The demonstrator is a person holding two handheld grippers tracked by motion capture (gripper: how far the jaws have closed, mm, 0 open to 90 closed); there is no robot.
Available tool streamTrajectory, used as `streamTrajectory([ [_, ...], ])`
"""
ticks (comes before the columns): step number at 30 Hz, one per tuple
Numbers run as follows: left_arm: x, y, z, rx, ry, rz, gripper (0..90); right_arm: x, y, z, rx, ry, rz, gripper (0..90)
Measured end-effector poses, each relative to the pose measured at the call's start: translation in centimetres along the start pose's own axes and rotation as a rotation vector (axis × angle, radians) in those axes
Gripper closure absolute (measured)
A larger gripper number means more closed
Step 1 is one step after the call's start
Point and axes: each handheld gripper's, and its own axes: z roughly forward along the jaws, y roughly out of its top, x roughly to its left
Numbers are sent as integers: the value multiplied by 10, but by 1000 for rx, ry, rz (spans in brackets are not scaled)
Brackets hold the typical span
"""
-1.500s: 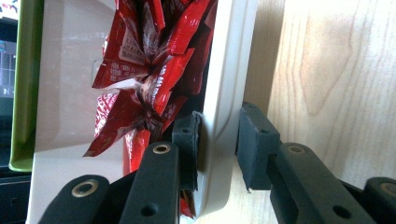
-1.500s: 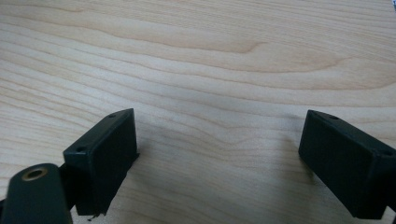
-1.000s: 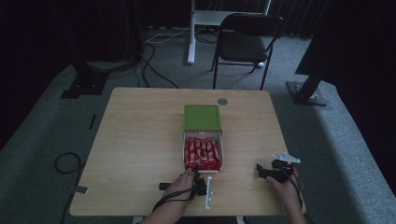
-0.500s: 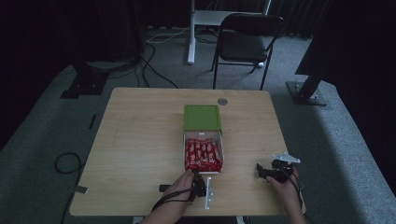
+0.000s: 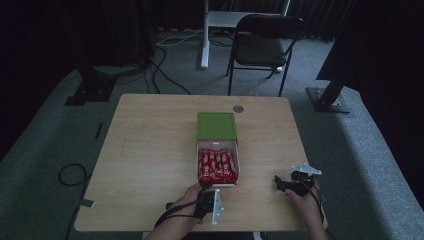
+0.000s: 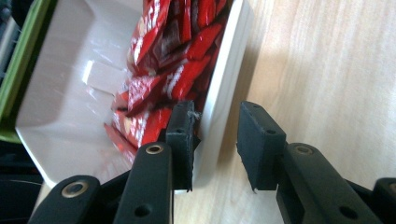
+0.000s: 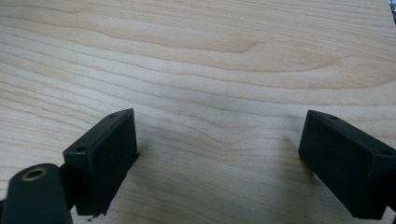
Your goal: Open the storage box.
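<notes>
Straddling the near wall of the white tray [image 6: 70,93], the left claw [image 6: 215,140] has one jaw inside among the red snack packets [image 6: 173,70] and the other outside over the desk [image 6: 327,70]. Its jaws have just been opening a little; the inner pad lies against the wall, while the outer one stands clear of it with a gap showing — not clamped, jaws narrow.

High view: left hand [image 5: 187,200] comes in from the near edge, forearm angled toward the tray's near-left corner, claw pointing far. Tray [image 5: 236,165] sits mid-desk, pulled out toward the near side from a green sleeve [image 5: 216,126]; packets fill its near part.

Right hand [image 5: 306,192] rests low at the near right of the desk, well apart from the tray. Right claw [image 7: 219,158] points left over bare wood — jaws wide, nothing between them.
</notes>
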Motion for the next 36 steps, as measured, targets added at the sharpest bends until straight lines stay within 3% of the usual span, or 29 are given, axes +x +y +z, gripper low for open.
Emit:
streamTrajectory([
  [2, 1, -4, -2, -23, -42, -56, 678, 0, 0, 0, 0, 0, 0, 108],
  [4, 2, -9, -4, -30, -61, -83, 678, 0, 0, 0, 0, 0, 0, 108],
  [9, 2, -16, -7, -30, -57, -112, 678, 0, 0, 0, 0, 0, 0, 108],
  [14, 4, -35, -10, -33, -76, -189, 669, 0, 0, 0, 0, 0, 0, 108],
  [15, 4, -35, -10, -33, -76, -189, 661, 0, 0, 0, 0, 0, 0, 108],
  [16, 7, -43, -10, -32, -82, -221, 660, 0, 0, 0, 0, 0, 0, 108],
  [19, 12, -55, -12, -31, -77, -271, 654, 0, 0, 0, 0, 0, 0, 108],
  [20, 12, -55, -12, -31, -77, -271, 653, 0, 0, 0, 0, 0, 0, 108],
  [21, 17, -63, -13, -42, -78, -327, 653, 0, 0, 0, 0, 0, 0, 108],
  [23, 20, -67, -13, -39, -73, -341, 646, 0, 0, 0, 0, 0, 0, 108],
  [24, 25, -76, -15, -39, -59, -381, 638, 0, 0, 0, 0, 0, 0, 108],
  [30, 42, -100, -19, -38, -11, -498, 626, 0, 0, 0, 0, 0, -1, 108],
  [31, 42, -100, -19, -38, -11, -498, 625, 0, 0, 0, 0, 0, -1, 108],
  [34, 49, -116, -20, -52, -17, -573, 617, 0, 0, 0, 0, 0, 0, 108],
  [36, 51, -123, -19, -58, -25, -602, 607, 0, 0, 0, 0, 0, 0, 108],
])
